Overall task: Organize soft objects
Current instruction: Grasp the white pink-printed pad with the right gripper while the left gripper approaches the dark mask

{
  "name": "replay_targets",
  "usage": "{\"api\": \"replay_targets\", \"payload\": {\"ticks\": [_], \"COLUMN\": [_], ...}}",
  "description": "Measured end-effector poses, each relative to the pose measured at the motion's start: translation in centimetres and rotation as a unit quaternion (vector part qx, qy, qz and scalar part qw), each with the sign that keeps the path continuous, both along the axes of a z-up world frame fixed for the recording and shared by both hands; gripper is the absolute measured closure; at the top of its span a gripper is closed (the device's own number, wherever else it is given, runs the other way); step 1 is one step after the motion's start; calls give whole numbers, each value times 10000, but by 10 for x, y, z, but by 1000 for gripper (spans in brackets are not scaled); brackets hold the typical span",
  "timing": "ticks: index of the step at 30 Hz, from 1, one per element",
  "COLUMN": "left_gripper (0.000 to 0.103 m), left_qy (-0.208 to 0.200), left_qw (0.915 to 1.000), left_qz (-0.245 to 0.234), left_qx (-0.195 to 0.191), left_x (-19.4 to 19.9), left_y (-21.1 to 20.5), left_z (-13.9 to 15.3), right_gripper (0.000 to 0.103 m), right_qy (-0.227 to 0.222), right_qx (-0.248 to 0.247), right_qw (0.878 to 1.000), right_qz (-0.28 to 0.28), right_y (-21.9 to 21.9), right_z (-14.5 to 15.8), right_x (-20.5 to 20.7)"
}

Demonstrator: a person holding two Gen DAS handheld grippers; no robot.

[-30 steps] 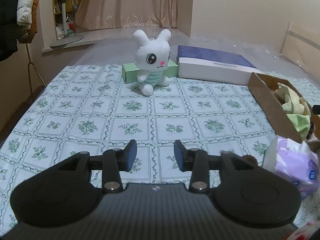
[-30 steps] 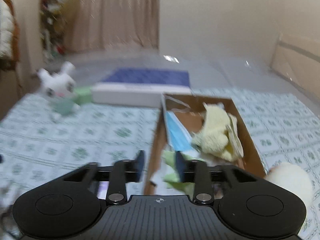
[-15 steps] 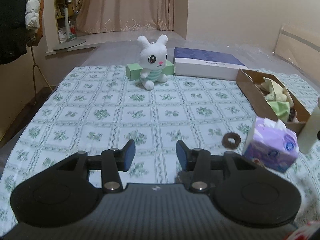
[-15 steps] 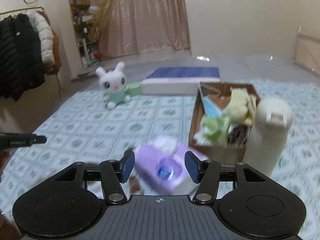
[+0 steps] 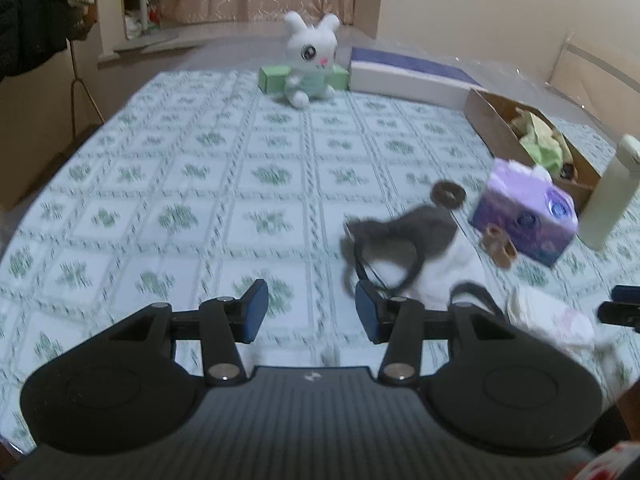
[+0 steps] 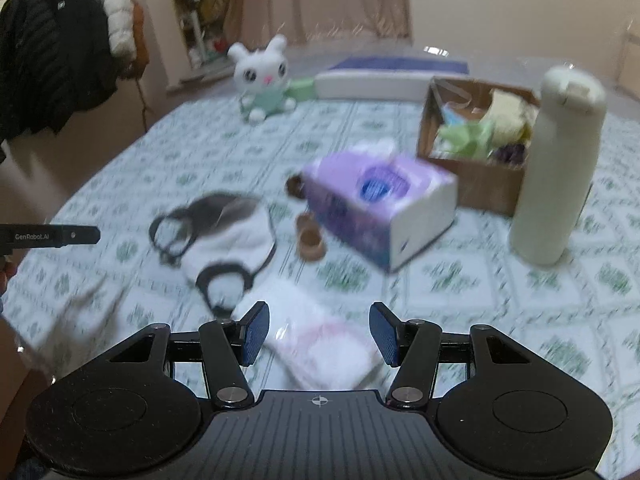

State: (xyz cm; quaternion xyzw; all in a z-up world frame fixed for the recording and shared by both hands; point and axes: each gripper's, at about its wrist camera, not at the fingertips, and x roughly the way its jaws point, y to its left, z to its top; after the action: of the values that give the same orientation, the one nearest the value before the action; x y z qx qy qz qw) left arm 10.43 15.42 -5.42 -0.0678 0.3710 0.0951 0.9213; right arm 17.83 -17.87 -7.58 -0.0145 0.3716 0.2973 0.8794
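While both jaws stand apart, empty — bare patterned cloth (image 5: 192, 184) leftward, tissue box (image 6: 380, 208) rightward.

Dim, warm indoor light in both views, with no hard shadows on the patterned cloth (image 5: 180, 184). Motion blur smears nearly everything — the purple tissue box (image 6: 380, 208) is soft-edged, and the cloth's print streaks. Only the black tongs stay crisp. Fisheye bends the edges, the corners go black, and there's slight glare on the plastic sheet (image 6: 436, 51).
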Motion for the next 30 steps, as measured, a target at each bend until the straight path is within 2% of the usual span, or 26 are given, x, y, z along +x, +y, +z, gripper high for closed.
{"api": "replay_targets", "payload": {"ticks": [3, 7, 11, 20, 26, 30], "left_gripper": [58, 58, 58, 58, 58, 58], "left_qy": [52, 171, 214, 272, 251, 191], "left_qw": [9999, 9995, 9992, 9979, 9968, 9961], "left_qz": [-19, -122, -249, -575, -759, -861], "left_qx": [-155, -243, -219, -120, -10, 89], "left_x": [-6, -5, -2, 8, 13, 15], "left_y": [-5, -16, -26, -44, -50, -53], "left_z": [-7, -17, -21, -28, -31, -29], "right_gripper": [44, 35, 34, 33, 34, 47], "right_qy": [52, -333, -637, -891, -591, -503], "right_qx": [-49, -480, -868, -1549, -1380, -1109], "right_qw": [9999, 9979, 9919, 9774, 9807, 9860], "right_qz": [115, 296, 674, 1133, 1250, 1143], "right_y": [6, 21, 36, 51, 48, 41], "right_z": [-10, -19, -29, -48, -56, -55], "right_x": [-3, -9, -12, 1, 13, 15]}}
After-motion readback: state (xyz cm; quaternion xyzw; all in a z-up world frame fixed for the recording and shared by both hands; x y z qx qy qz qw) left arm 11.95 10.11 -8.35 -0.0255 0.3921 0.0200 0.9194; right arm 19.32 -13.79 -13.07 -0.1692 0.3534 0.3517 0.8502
